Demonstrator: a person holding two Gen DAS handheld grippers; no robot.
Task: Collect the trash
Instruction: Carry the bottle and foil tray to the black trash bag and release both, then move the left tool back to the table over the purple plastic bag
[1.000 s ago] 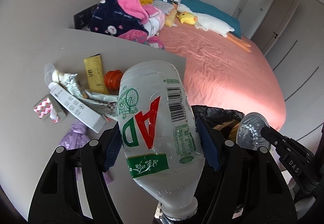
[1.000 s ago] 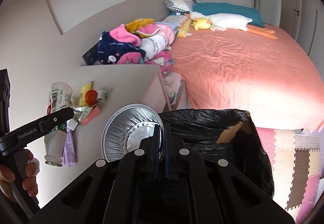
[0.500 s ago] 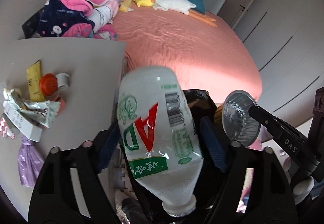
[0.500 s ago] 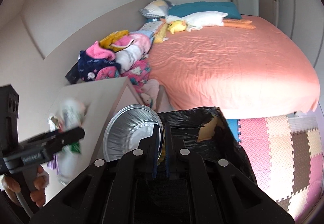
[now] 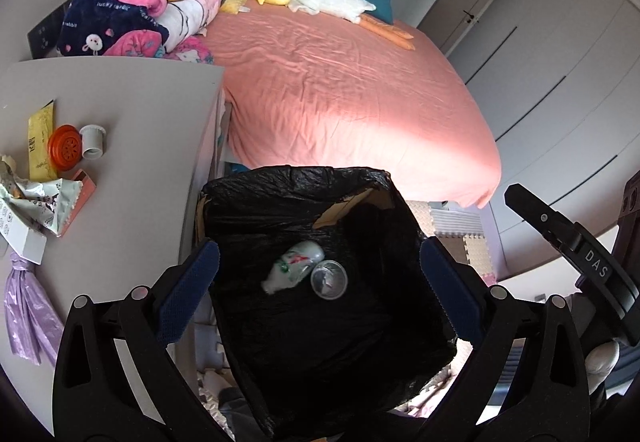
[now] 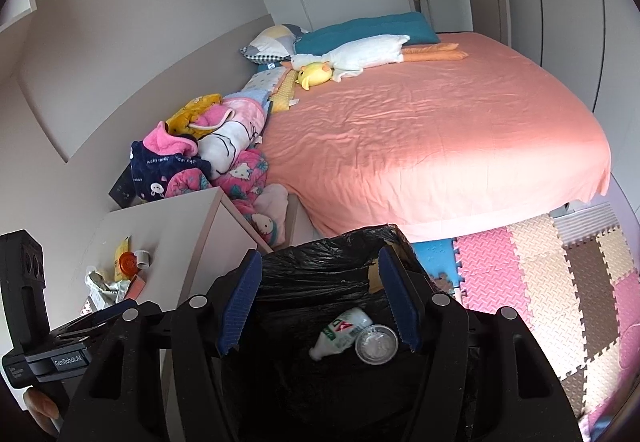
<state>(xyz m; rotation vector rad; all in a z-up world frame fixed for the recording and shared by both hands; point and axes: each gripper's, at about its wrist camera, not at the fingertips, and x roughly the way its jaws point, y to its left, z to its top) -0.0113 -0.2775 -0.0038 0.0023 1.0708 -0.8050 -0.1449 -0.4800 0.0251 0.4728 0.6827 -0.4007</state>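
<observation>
Trash lay inside the black-lined bin (image 5: 296, 198): a bottle (image 5: 298, 266) on its side, touching a foil cup (image 5: 329, 279) beside it. Both claws hung over the bin mouth with nothing between their blue pads. The left claw (image 5: 320, 286) was spreading to full width; the right claw (image 6: 318, 300) was opening too, its jaws partly apart. More litter sat on the worktop (image 5: 140, 122) beside the bin: an orange cap (image 5: 64, 148), wrappers (image 5: 36, 198), and a purple bag (image 5: 28, 306).
</observation>
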